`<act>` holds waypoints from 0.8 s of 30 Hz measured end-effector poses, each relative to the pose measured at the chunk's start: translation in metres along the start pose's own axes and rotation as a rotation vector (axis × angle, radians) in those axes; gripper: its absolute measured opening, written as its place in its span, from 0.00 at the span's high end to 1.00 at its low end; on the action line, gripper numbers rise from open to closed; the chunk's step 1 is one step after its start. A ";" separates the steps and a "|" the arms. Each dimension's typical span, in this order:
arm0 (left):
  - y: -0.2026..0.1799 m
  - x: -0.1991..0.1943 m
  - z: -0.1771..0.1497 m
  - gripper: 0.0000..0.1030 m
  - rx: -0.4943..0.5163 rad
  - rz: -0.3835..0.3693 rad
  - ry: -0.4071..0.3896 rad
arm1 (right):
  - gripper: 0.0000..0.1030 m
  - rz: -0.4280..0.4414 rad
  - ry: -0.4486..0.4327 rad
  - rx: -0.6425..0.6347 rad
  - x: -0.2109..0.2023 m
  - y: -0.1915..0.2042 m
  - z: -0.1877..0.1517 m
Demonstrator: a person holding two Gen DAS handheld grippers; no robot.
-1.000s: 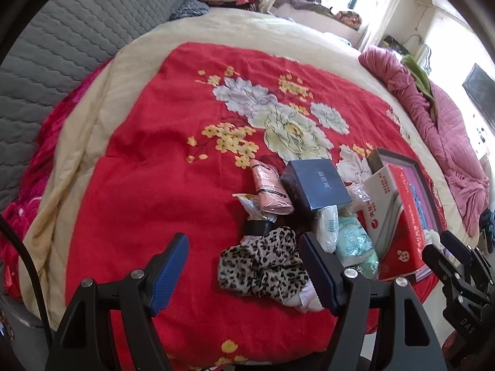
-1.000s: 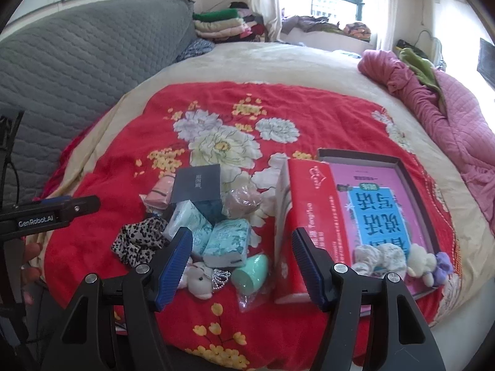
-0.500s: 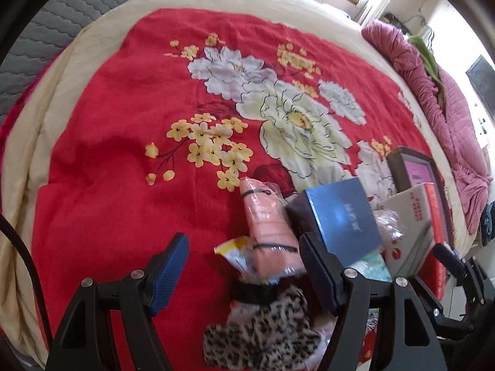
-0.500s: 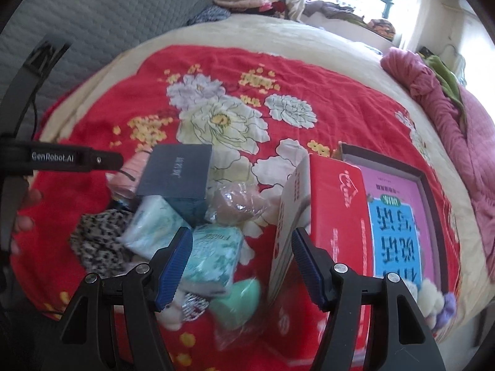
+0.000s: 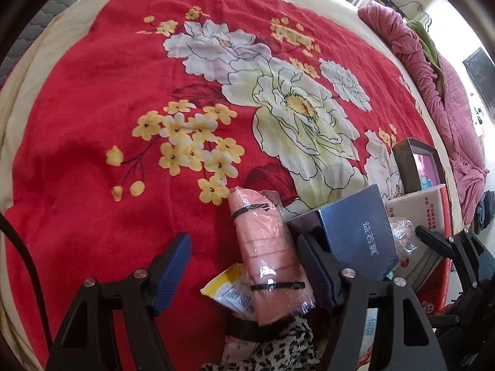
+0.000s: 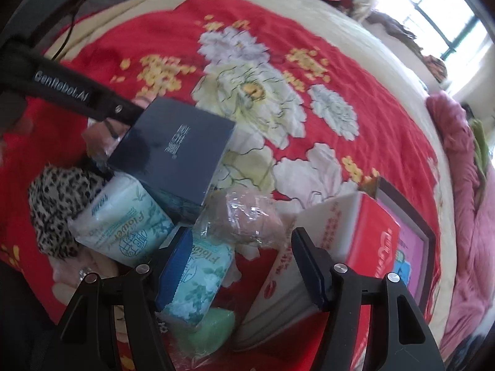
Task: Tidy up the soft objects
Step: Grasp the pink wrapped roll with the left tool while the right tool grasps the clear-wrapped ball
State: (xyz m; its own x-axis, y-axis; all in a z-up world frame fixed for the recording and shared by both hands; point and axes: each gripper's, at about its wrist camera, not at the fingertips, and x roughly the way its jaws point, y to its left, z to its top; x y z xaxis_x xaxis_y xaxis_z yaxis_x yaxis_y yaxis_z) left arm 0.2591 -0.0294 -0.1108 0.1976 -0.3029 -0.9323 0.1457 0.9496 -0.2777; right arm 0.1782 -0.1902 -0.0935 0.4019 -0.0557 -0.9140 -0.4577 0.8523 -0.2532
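While straddling the pink roll (image 5: 267,256) atop the heap on the red blanket (image 5: 92,142), left gripper (image 5: 244,266) jaws apart, just been narrowing, pads not touching; right gripper (image 6: 241,266) likewise apart, over the wrapped bundle (image 6: 241,216), apparently readying picks.

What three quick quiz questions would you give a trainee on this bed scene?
1. True or false: the right gripper is shut.
2. What rests on the tissue packs? A dark blue box, B red carton, C framed picture.
3. Fill in: in the right wrist view, the leopard-print cloth lies ___ of the tissue packs.
Key: 1 false, jaws open; 2 A; 3 left.
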 end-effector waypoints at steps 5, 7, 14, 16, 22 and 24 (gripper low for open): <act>0.000 0.009 0.003 0.45 -0.007 -0.027 0.024 | 0.35 -0.013 0.015 -0.053 0.013 0.001 0.004; 0.002 0.011 0.004 0.49 -0.018 -0.047 0.032 | 0.39 0.002 0.022 -0.063 0.019 0.000 0.006; 0.001 0.015 0.004 0.72 -0.034 -0.118 0.039 | 0.48 0.008 0.009 -0.087 0.018 0.001 0.006; 0.000 0.014 0.004 0.73 -0.033 -0.117 0.031 | 0.50 0.025 -0.016 -0.045 0.013 -0.005 0.003; -0.003 -0.001 -0.001 0.75 -0.021 -0.116 -0.018 | 0.51 0.074 -0.081 0.074 -0.014 -0.023 -0.007; -0.006 -0.011 -0.004 0.75 -0.015 -0.111 -0.043 | 0.51 0.106 -0.107 0.125 -0.026 -0.028 -0.011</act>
State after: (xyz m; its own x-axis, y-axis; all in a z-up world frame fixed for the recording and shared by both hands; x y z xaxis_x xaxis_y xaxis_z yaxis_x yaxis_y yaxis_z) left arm 0.2526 -0.0313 -0.1001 0.2222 -0.4096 -0.8848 0.1541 0.9108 -0.3829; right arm 0.1713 -0.2184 -0.0661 0.4415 0.0882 -0.8929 -0.4030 0.9086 -0.1095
